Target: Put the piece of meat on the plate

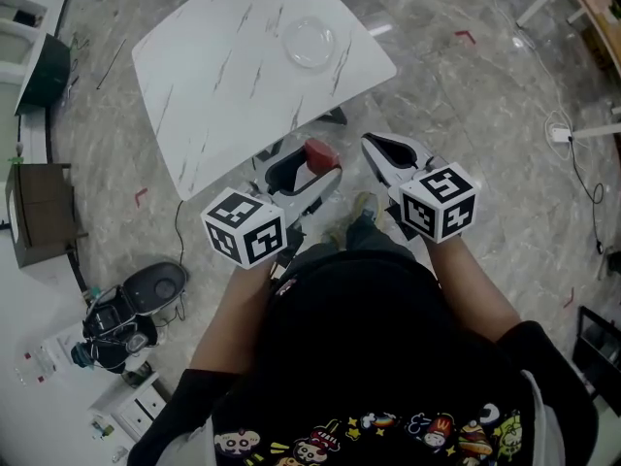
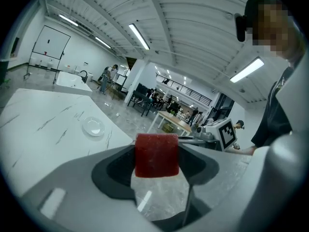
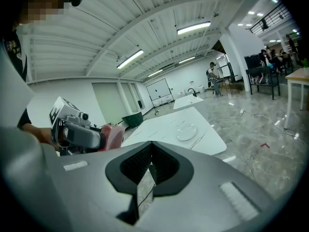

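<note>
White marbled tabletop (image 1: 233, 76) fills the upper centre. Lower left, a round black appliance (image 1: 155, 284) sits on the grey stone floor (image 1: 485, 95). Brown cabinet (image 1: 39, 212) at the left edge, dark bin (image 1: 47, 71) upper left, white power strip (image 1: 560, 134) far right.

The person's bare left forearm (image 1: 228, 309) and right forearm (image 1: 475, 289) reach forward side by side, holding both grippers just short of the near edge of the white table (image 1: 233, 66), with their tips aimed toward it. The left gripper (image 1: 315, 163) (image 2: 155, 153) has its jaws clamped on the piece of meat (image 1: 318, 151) (image 2: 156, 154), gripped at the tips. The right gripper (image 1: 376, 147) (image 3: 150, 151), close beside it on the side away from the table's middle, has its jaws pressed together with nothing between them.
</note>
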Motion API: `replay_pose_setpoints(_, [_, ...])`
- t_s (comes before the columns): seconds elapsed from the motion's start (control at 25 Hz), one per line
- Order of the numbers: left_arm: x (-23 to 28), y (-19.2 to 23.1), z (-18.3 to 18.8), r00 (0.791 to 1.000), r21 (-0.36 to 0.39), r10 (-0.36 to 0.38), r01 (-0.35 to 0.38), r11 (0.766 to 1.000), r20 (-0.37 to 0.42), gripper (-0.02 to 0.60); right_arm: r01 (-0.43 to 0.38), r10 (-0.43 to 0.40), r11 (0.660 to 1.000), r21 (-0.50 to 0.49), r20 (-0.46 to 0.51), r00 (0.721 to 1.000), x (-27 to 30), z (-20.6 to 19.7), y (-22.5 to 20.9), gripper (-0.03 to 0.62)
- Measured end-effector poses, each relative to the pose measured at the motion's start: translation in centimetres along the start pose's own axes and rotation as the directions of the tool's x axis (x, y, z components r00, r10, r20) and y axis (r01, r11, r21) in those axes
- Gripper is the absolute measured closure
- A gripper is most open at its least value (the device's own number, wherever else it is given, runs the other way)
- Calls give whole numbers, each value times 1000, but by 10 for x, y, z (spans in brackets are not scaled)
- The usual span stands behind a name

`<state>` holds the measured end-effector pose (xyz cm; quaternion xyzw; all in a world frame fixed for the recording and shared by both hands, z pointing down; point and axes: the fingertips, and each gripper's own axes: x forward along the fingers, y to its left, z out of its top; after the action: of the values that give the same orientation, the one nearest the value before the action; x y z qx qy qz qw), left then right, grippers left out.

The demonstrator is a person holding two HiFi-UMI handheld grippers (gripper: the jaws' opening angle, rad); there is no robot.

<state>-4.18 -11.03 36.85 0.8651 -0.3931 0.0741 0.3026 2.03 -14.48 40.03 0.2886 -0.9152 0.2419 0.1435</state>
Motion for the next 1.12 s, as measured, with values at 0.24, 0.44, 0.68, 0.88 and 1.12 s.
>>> replay_pose_setpoints(0.24, [26, 8, 7, 999, 26, 34, -34, 999, -27, 301, -30, 30, 999, -13, -15, 999, 6, 9, -27, 569])
replay_pose_setpoints(0.44, [43, 27, 11, 994, 88, 61, -53, 995, -88, 301, -34, 34, 999, 3, -16, 999, 11, 15, -43, 569])
replay_pose_setpoints(0.68, [60, 65, 22, 981, 182, 83, -50, 982, -176, 301, -5, 6, 999, 32, -33, 999, 24, 16, -63, 569])
replay_pose_setpoints(0.88, [78, 104, 34, 962, 258, 97, -29, 966, -255, 301, 18, -16, 998, 53, -42, 999, 41, 26, -80, 569])
replay_pose_setpoints(1.12, [102, 151, 42, 928, 336, 108, 20, 942, -357, 301, 59, -55, 995, 76, -58, 997, 64, 36, -99, 569])
